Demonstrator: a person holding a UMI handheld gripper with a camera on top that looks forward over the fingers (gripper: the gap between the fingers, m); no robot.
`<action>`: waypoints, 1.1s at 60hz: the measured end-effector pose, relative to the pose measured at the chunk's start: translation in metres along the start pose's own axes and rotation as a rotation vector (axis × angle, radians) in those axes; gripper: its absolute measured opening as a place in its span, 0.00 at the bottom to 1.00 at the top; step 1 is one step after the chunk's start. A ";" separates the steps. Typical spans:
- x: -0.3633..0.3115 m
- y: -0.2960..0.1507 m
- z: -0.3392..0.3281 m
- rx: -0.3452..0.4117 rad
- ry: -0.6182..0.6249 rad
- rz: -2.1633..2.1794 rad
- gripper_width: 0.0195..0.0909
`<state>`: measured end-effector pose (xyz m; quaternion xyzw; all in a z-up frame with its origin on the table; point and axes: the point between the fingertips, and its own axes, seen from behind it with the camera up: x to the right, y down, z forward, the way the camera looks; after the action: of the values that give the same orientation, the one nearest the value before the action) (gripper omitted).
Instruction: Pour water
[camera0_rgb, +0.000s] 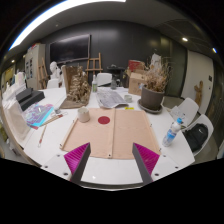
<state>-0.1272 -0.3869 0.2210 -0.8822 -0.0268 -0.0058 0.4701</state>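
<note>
Nearest to us the tongs (112, 160) stand spread wide with nothing between them, their magenta pads (146, 156) showing at five and seven o'clock over the near edge of the white worktop (40, 140).

Just ahead of the fingers lies a tan mat (115, 135), and on it, toward twelve o'clock, a small red disc (104, 120) that may be a lid. Just beside the mat at eleven o'clock stands a small pale cup (84, 115), which we take to be the vessel to fill.

Out at about three o'clock, near the worktop's rim, stands a clear water bottle (174, 131) with a blue cap, upright and well apart from the cup.

Farther off, a potted dry plant (153, 93) sits at one o'clock, papers (113, 98) at twelve, a wooden rack (74, 88) at eleven.

We judge the task barely begun: we are in the approach, with nothing grasped. The next move calls for swinging toward the bottle, squaring the fingers either side of its body, and closing firmly enough that it cannot slip when tilted over the cup. Whether the cap is loosened we cannot tell.
</note>
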 end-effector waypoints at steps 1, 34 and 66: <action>0.011 0.002 0.002 0.000 0.004 0.003 0.93; 0.315 0.054 0.130 0.140 0.136 0.016 0.93; 0.361 0.051 0.265 0.187 0.127 0.098 0.42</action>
<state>0.2318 -0.1801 0.0435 -0.8326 0.0460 -0.0362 0.5508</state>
